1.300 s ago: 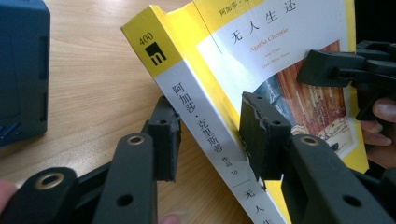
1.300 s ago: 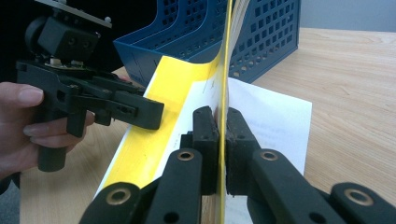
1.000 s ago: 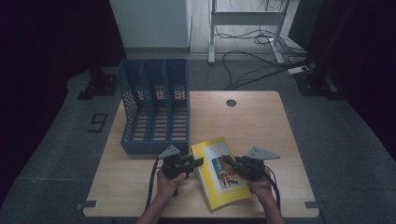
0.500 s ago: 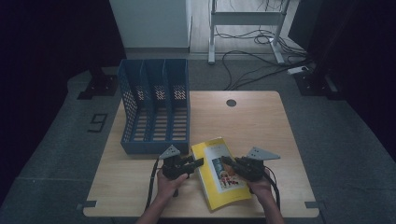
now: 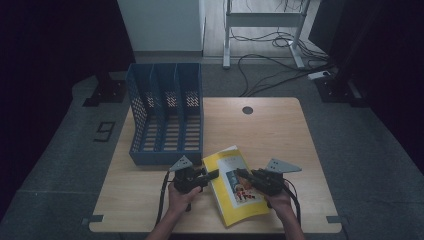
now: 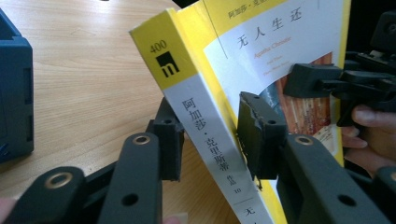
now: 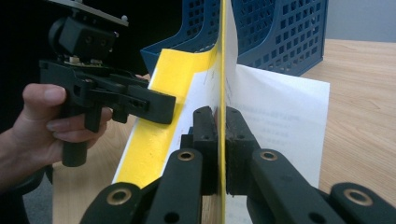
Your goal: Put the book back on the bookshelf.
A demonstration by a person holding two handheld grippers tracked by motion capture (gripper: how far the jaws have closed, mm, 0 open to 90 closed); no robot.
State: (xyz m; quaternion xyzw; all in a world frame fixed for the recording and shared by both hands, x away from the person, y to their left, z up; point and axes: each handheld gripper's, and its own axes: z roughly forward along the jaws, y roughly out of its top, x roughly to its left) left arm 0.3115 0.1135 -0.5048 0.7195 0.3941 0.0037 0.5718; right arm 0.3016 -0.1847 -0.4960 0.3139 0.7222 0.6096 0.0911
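Floppy yellow paperback [image 5: 235, 187], light: left tongs [image 6: 212, 135] clamped across the spine at 9 o'clock, right tongs [image 7: 221, 140] pinching just the front cover, probably; better gripped spine-side.

The book [image 6: 205, 112] had a glossy yellow paper cover, its spine smooth and printed, while its inner page [image 7: 280, 121] looked matt and white. The tabletop [image 5: 270, 130] was pale wood — a fine grain with a smooth, faintly satin finish. The file rack [image 5: 167, 120] was blue plastic, perforated and matt. Both tongs [image 6: 212, 140] [image 7: 220, 144] were black plastic — dull and slightly grainy, with brass-coloured metal rivets.
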